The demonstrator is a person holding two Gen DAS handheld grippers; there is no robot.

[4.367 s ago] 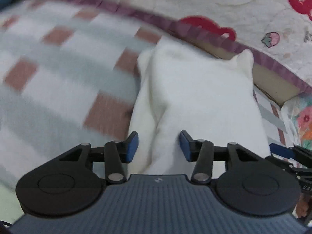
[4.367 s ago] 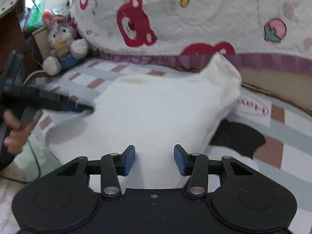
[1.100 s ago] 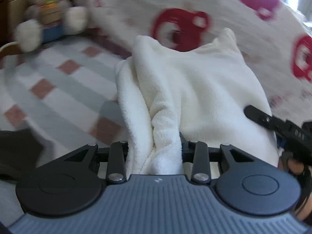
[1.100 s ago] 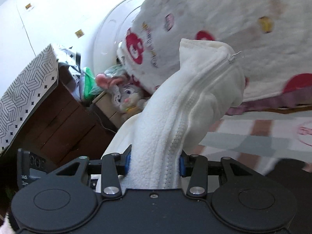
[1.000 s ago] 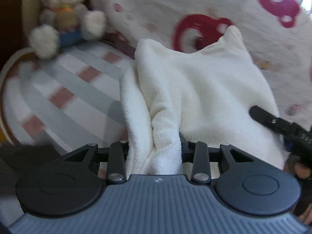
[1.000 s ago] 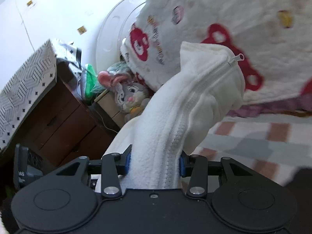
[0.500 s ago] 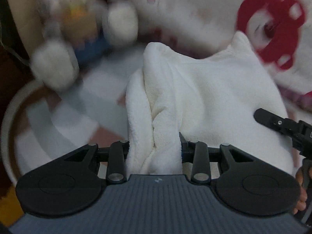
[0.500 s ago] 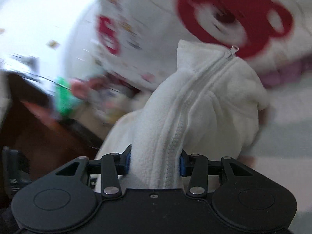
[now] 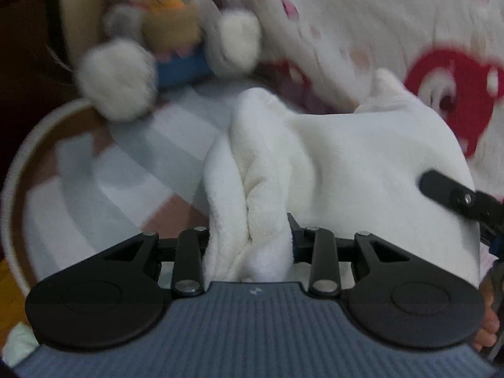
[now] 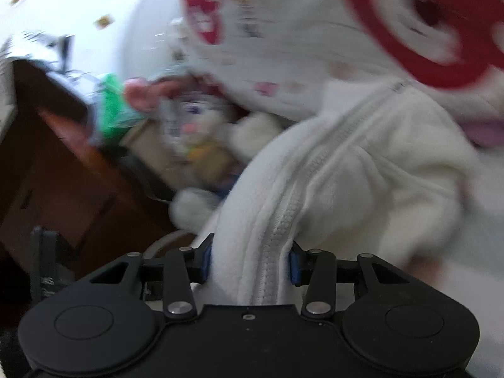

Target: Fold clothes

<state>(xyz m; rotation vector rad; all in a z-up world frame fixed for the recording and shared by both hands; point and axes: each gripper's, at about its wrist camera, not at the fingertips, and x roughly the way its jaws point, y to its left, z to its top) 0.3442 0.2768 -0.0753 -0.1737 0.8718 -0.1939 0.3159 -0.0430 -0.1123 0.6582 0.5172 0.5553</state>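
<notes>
Left wrist: left gripper (image 9: pixel 249 239) fingers clamp bunched white fleece jacket (image 9: pixel 362 170), held above striped bed (image 9: pixel 126 170); plush rabbit (image 9: pixel 170 31) now nearer, i.e. carried across.
Right wrist: right gripper (image 10: pixel 249 263) fingers pinch zipper edge (image 10: pixel 283 217); fold pending.

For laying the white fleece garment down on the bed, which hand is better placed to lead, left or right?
Probably the left. The left gripper clamps the white fleece garment just above the checked bedsheet. The right gripper grips the zipper edge, facing the plush rabbit and wooden furniture.
</notes>
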